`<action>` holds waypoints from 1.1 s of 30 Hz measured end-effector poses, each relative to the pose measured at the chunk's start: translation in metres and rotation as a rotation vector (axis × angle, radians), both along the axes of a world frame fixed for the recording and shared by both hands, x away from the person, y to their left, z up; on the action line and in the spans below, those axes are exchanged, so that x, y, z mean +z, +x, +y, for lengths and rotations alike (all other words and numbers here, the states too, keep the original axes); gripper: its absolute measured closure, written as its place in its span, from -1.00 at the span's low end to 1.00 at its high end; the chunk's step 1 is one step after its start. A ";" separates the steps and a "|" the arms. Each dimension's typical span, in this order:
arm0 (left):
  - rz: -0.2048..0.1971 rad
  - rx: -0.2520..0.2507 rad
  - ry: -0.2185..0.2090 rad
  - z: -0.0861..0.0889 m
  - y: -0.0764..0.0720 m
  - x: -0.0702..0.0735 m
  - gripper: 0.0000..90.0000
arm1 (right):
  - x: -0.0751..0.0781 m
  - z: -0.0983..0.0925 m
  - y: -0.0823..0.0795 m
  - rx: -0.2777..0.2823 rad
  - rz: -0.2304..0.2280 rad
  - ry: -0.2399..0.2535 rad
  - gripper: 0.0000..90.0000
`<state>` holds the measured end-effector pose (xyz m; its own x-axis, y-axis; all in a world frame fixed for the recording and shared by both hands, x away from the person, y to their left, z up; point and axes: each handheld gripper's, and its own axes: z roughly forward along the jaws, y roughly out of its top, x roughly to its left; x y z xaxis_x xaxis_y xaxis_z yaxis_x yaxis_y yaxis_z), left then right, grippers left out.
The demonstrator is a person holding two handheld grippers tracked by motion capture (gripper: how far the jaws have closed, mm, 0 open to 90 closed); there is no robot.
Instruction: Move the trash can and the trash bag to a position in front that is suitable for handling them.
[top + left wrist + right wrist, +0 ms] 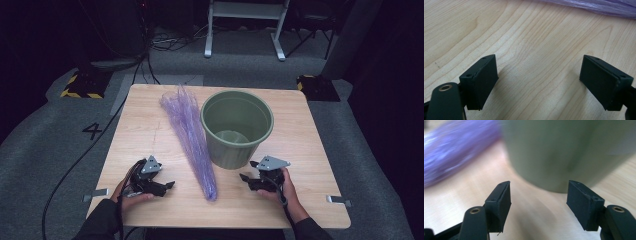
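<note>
Clearly the work is only beginning: lining the round olive-green plastic bin (237,128) with the crumpled translucent purple plastic bag (190,140) is looking like the job, as far as I can judge. That bag is lying stretched out, unopened, at the centre of the high view, running from upper centre down toward the lower middle, just beside the bin's left wall. The bin is standing upright on the pale wooden table (150,125), with nothing purple over its rim. The left gripper (167,185) is resting at lower left, its jaws standing wide apart over bare wood. The right gripper (245,177) is sitting at lower right, close to the bin's base, jaws apart and gripping nothing. Grasping, opening and fitting the bag are all remaining.
</note>
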<state>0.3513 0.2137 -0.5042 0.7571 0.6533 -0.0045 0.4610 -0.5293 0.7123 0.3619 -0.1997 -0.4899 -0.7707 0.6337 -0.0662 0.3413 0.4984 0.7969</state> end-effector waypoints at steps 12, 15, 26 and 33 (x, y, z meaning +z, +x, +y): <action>-0.002 -0.002 0.001 -0.001 0.001 0.000 -0.68 | 0.009 0.041 -0.022 0.196 0.006 0.032 -0.10; -0.002 -0.003 0.001 -0.001 0.000 0.000 -0.68 | 0.010 0.049 -0.025 0.213 0.003 0.044 -0.17; -0.002 -0.003 0.001 -0.001 0.001 0.000 -0.68 | 0.009 0.078 -0.037 0.306 0.034 0.040 -0.21; 0.001 -0.005 -0.003 -0.001 0.001 0.000 -0.68 | -0.002 0.092 -0.042 0.354 0.054 -0.048 -0.02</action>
<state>0.3521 0.2128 -0.5044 0.7602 0.6497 -0.0067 0.4589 -0.5297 0.7133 0.3197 -0.1079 -0.4919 -0.9452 0.3238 -0.0426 0.1816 0.6296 0.7554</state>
